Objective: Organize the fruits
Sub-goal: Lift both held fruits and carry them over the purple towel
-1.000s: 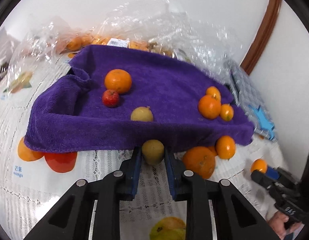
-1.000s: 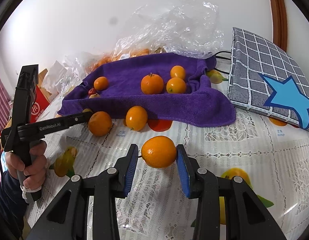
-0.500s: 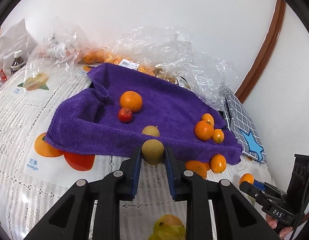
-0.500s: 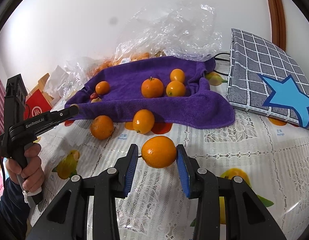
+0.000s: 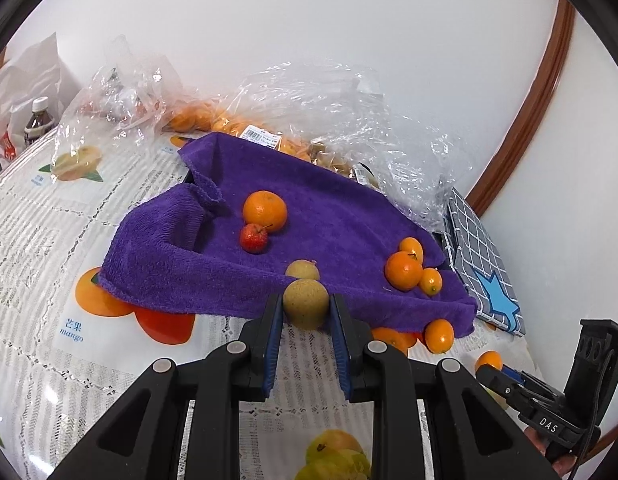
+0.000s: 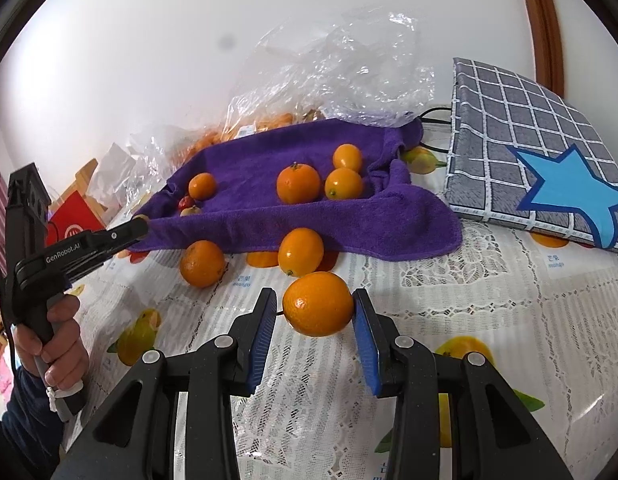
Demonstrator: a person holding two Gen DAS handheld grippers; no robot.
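Observation:
My left gripper is shut on a small brown-green fruit, held above the near edge of the purple towel. My right gripper is shut on an orange, held above the tablecloth in front of the towel. On the towel lie an orange, a small red fruit, another brown-green fruit and three oranges. Two loose oranges lie on the table by the towel's front edge.
Clear plastic bags holding more oranges sit behind the towel. A grey checked cushion with a blue star lies to the right. A bottle stands far left. The tablecloth is white lace with fruit prints.
My left gripper has lifted with the brown-green fruit and drawn back from the towel. My right gripper has held steady with the orange, moving slightly nearer the towel.

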